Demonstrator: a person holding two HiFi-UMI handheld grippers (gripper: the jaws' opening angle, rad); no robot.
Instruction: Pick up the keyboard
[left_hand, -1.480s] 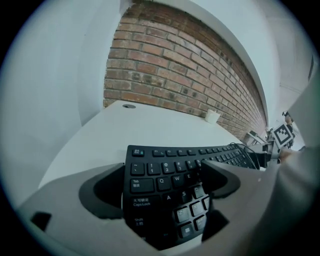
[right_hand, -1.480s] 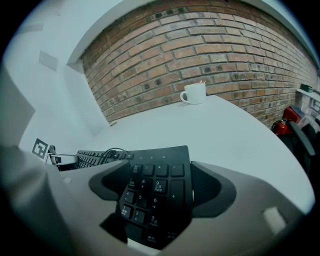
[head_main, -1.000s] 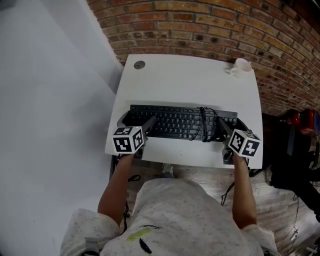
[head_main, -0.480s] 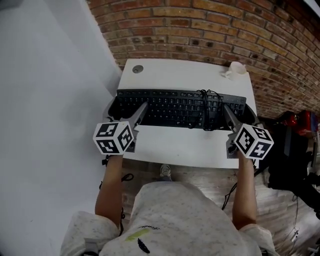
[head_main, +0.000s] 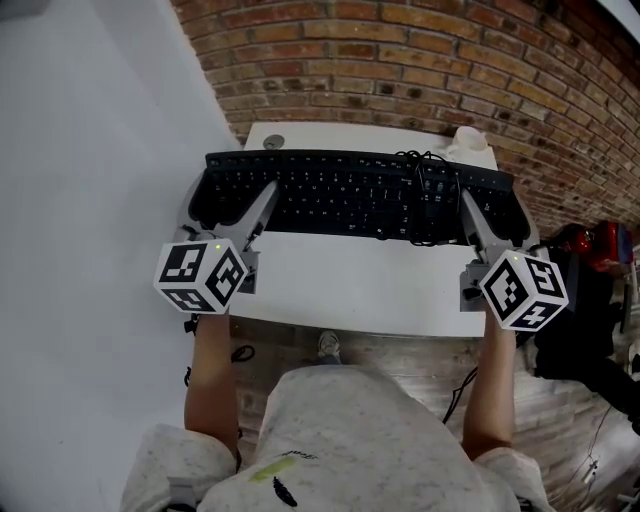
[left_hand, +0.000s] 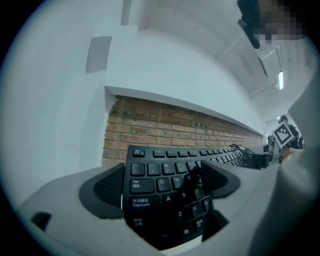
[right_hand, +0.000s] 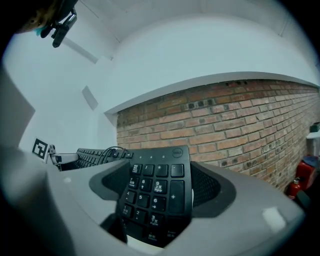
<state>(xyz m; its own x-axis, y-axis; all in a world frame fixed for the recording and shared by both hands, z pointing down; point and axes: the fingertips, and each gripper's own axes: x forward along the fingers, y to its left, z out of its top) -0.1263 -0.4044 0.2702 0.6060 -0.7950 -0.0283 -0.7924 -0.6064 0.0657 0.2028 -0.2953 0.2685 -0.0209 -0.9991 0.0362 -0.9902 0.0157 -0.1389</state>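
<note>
The black keyboard (head_main: 360, 190) now hangs above the white desk (head_main: 360, 285) instead of lying on it, our left gripper (head_main: 243, 212) and right gripper (head_main: 482, 222) each clamped wide on one end, so we're basically done.

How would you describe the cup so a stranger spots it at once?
Find the white table against the brick wall. Look to its far right corner, behind the black keyboard. The cup is the small white thing standing there; the other back-corner item, at the left, is a flat grey disc.
</note>
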